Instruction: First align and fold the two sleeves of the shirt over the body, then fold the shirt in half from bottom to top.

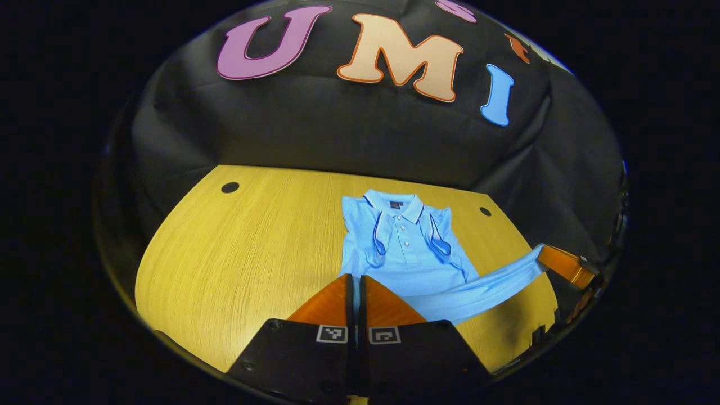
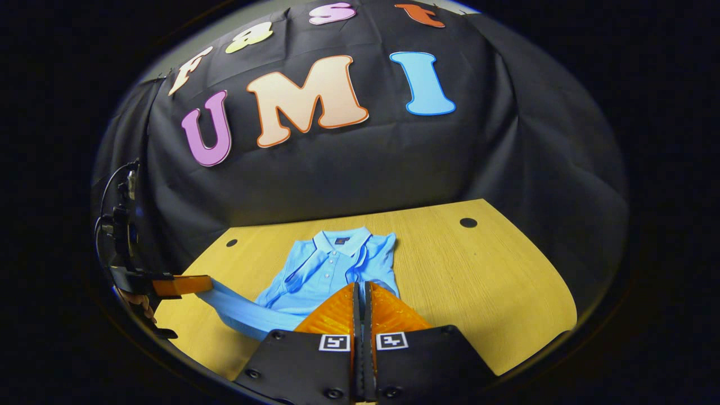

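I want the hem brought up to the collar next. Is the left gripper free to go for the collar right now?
Probably not: the left gripper looks shut on the shirt hem, held up with the right gripper. The collar itself lies uncovered.

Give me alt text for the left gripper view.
A blue polo shirt lies on a wooden table, sleeves folded over its body. Its bottom hem is lifted, stretched between the left claw in front, closed on it, and the right claw.

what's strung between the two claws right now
The blue shirt's lifted bottom hem spans from the left claw to the right claw, seen in the left gripper view; both are shut on it.
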Demonstrator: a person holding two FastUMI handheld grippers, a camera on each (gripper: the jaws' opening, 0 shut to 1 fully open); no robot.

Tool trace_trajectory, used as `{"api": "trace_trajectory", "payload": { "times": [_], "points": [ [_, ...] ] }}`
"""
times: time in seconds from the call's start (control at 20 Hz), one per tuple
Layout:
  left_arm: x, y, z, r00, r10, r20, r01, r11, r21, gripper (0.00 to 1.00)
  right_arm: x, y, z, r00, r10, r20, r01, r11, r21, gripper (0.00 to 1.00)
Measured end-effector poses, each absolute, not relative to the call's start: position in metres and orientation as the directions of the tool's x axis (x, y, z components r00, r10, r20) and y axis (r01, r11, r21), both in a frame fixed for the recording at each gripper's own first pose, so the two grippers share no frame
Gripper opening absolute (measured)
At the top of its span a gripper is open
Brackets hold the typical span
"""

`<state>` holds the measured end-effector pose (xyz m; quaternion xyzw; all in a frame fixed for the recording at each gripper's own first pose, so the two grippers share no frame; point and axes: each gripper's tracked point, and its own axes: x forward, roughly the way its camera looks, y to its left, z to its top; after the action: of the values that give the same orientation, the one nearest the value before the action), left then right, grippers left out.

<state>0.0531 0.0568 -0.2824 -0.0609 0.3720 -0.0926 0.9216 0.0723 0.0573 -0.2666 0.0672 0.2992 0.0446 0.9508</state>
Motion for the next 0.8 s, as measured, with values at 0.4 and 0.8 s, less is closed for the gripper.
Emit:
{"api": "trace_trajectory", "payload": {
  "times": [0.4, 0.8],
  "points": [
    [0.149, 0.056, -0.294, 0.732, -0.224, -0.644, 0.110, 0.971, -0.213, 0.00, 0.168, 0.066, -0.290, 0.835, 0.079, -0.544, -0.010, 0.992, 0.127, 0.02],
    [0.230, 0.048, -0.339, 0.736, -0.231, -0.636, 0.141, 0.972, -0.190, 0.00, 0.252, 0.055, -0.349, 0.827, -0.021, -0.561, 0.121, 0.983, 0.142, 0.02]
  ]
}}
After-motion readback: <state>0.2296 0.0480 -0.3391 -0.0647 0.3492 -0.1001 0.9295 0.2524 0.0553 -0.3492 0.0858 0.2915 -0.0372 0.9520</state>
